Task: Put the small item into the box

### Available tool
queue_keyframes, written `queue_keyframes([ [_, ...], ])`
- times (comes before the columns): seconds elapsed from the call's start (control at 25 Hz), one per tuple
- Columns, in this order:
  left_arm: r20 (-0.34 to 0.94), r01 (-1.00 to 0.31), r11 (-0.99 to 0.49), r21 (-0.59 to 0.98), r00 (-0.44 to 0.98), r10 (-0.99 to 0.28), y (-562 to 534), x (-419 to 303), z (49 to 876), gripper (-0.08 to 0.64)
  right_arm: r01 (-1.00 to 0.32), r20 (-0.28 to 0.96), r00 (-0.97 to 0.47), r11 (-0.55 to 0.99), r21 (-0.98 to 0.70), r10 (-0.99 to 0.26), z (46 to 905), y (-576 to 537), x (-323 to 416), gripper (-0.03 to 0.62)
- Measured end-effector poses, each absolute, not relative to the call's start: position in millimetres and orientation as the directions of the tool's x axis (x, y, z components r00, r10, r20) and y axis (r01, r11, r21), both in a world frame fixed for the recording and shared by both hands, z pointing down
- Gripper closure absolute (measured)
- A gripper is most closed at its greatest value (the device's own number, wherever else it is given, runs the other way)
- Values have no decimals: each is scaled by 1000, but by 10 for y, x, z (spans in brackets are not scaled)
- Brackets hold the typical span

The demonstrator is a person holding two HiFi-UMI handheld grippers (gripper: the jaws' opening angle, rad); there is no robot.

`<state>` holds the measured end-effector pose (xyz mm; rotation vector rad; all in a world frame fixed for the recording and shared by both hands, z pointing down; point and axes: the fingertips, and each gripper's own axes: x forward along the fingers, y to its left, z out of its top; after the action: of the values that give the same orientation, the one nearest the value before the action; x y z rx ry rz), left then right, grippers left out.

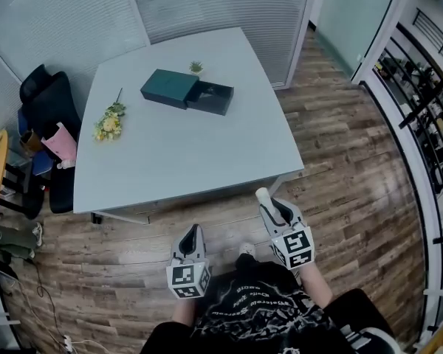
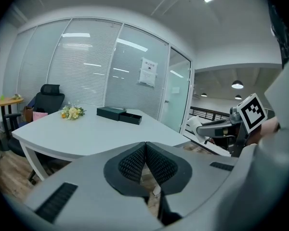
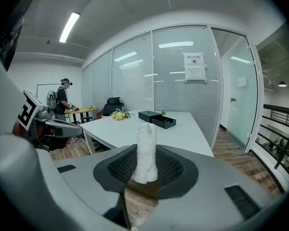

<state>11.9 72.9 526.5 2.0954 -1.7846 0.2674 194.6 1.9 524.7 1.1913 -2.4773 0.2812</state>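
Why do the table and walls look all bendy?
Head view: the wide lens bows the table's edges. Left gripper view: the glass wall curves, corners go black. Right gripper view: same bulge, and the ceiling lamp glares.

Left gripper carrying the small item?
No, the left gripper is shut on nothing; the small white item is clamped in the right gripper.
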Motion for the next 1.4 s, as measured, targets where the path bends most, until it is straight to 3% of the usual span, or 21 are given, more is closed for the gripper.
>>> queue_keyframes([
  [0.64, 384, -982, -103, 160, 158, -910, -63, 507, 5328, 543, -788, 435, -577, 611, -72, -692, 5410, -796, 2336, 465],
  [1.12, 410, -969, -178, 173, 236, -881, -829, 11, 5451, 543, -773, 485, -592, 624, -116, -644, 5619, -1271, 1576, 463],
  [1.4, 413, -956, -238, 171, 288, -864, -1428, -528, 5477, 543, -820, 484, -534, 563, -99, -693, 5610, -1761, 1107, 463],
])
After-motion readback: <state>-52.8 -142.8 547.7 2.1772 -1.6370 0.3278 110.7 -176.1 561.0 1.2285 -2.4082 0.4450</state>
